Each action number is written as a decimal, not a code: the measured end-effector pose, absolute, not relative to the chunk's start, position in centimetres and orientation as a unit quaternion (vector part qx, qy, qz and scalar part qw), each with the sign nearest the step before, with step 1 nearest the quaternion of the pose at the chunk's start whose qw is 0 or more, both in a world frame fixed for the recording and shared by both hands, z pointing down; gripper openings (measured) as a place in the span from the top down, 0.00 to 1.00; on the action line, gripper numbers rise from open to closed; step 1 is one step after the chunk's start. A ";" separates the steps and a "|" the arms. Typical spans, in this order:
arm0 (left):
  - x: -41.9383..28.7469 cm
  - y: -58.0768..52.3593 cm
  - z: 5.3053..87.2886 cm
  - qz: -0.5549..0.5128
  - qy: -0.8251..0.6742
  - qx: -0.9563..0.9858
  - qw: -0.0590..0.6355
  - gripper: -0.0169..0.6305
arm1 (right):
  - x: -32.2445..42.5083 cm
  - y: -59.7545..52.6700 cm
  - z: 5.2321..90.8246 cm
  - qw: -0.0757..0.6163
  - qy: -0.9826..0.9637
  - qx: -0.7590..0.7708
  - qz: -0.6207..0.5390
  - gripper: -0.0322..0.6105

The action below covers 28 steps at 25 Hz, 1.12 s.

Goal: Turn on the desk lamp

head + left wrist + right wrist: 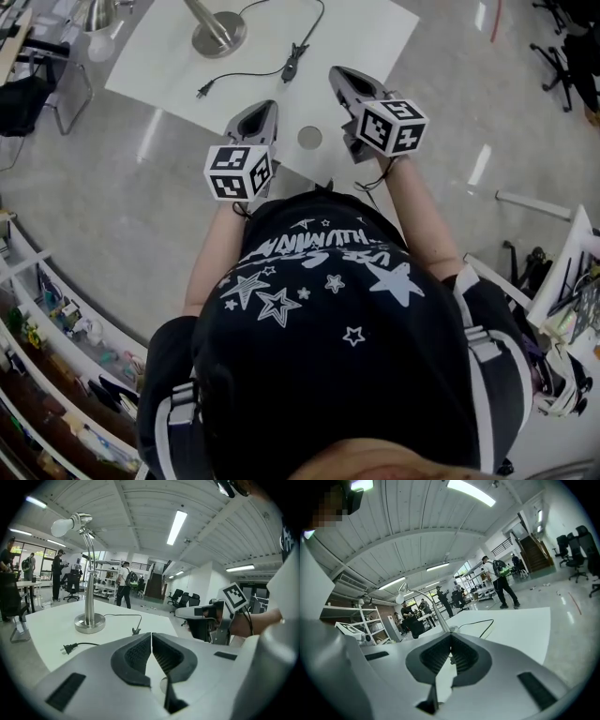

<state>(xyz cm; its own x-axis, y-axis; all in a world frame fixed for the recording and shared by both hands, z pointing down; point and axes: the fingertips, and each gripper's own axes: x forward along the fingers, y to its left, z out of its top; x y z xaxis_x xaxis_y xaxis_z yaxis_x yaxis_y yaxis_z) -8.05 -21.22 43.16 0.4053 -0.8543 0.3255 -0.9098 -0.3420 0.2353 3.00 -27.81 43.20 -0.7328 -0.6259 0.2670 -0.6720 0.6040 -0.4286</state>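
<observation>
Where the polished grey floor [103, 197] fills most of the head view, a white table [375, 37] takes the upper centre. Open workroom. Shelves [56, 319] run along the lower left, office chairs [561, 47] stand at upper right, and people stand far off in both gripper views.

On the table: desk lamp [217, 36], its round base at top centre and its neck bending to a bulb at upper left. Black cord [248, 74] runs from the base to an inline switch [293, 62], then left to a plug [202, 91] lying loose on the tabletop. Small grey disc [309, 138] at the table's near corner, between the two grippers.

Left gripper [263, 109] and right gripper [337, 75] sit over the near edge, each with jaws pressed together on nothing. Switch lies just beyond the tips, between them, touching neither. Lamp base is farther up the frame, well apart from both.
</observation>
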 end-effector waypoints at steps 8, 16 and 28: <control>-7.2 -22.8 45.6 0.113 -0.542 0.808 0.201 0.95 | 3.0 -29.0 45.0 0.074 -0.900 0.337 0.264 0.94; -8.2 -24.6 49.0 0.135 -0.546 0.797 0.219 0.87 | 1.9 -28.9 46.6 0.097 -0.899 0.334 0.266 0.94; -7.9 -28.9 52.5 0.190 -0.540 0.796 0.197 0.68 | 0.2 -30.3 48.3 0.127 -0.889 0.345 0.272 0.94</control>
